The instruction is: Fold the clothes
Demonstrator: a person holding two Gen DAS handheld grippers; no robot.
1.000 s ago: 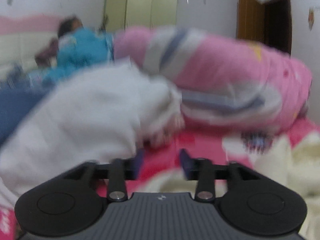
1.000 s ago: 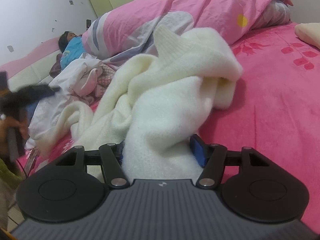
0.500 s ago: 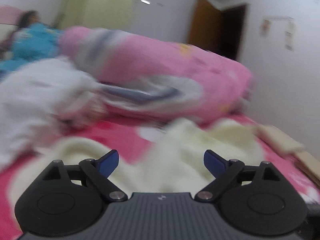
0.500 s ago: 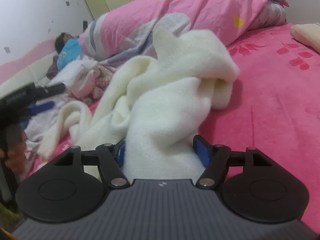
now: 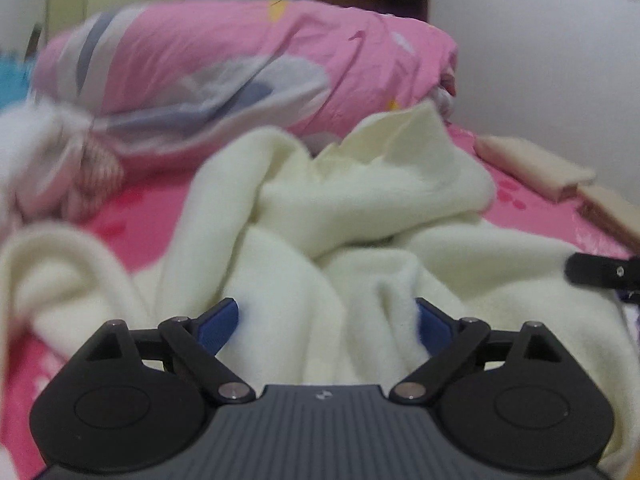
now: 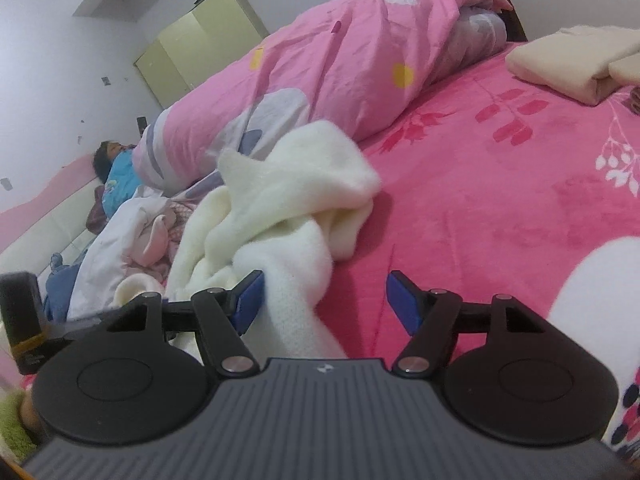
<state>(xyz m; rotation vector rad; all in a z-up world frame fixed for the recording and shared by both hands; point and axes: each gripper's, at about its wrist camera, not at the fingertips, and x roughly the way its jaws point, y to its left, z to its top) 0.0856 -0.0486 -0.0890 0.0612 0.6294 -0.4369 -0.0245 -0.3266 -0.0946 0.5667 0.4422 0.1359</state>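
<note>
**A:** so where's the thing being folded? I see a cream fleece garment (image 5: 360,216) bunched up in a heap on the pink bed (image 6: 500,208), right in front of both cameras.

**B:** yep. In the left wrist view the left gripper (image 5: 326,322) sits over the near part of the heap, jaws spread wide — they've just been opening. Fleece folds bulge up between the blue pads; the right one sits against the fabric, the left one looks clear, so nothing is pinched.

**A:** and the right one?

**B:** right gripper (image 6: 332,300) is apart too, opened a bit further just now. A strip of the garment runs up past its left pad, touching or just beside it — the right pad hangs over bare pink bed, well off the cloth. So not clamped.

**A:** the rest?

**B:** rolled pink quilt (image 6: 360,60) along the far side, behind the heap. Folded beige stack (image 6: 572,64) at the far right. White and pink laundry (image 6: 136,232) to the left, and a person in blue (image 6: 120,172) lying at the far left.
</note>
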